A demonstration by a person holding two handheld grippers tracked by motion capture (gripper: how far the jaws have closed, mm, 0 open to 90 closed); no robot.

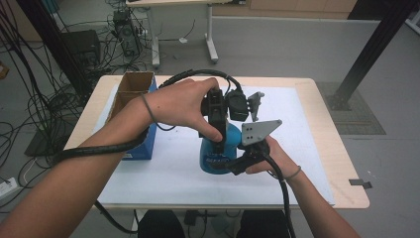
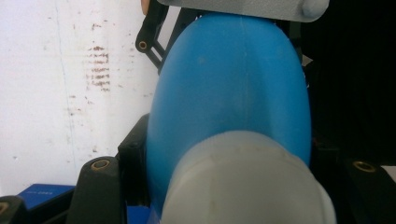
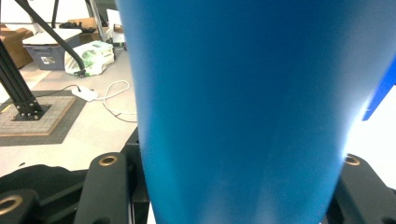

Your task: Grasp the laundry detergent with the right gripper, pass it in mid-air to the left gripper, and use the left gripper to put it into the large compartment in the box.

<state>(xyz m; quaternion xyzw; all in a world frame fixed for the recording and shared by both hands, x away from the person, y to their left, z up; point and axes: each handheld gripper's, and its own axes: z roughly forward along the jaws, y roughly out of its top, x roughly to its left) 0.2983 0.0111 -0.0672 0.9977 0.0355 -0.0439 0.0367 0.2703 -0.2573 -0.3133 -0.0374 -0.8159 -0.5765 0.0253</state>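
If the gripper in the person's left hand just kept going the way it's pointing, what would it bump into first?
Nothing new: the left gripper points down and its jaws are already shut on the blue bottle, near its pale cap. Pushed on, it would likely press the bottle into the white table mat, though depth is unclear.

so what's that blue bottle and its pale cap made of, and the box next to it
Blue bottle: likely moulded plastic, smooth and matt, with a faint seam line running down its body. Cap: looks like pale, slightly see-through plastic, dull finish. Box: cardboard, brown raw flaps standing open, blue printed outside.
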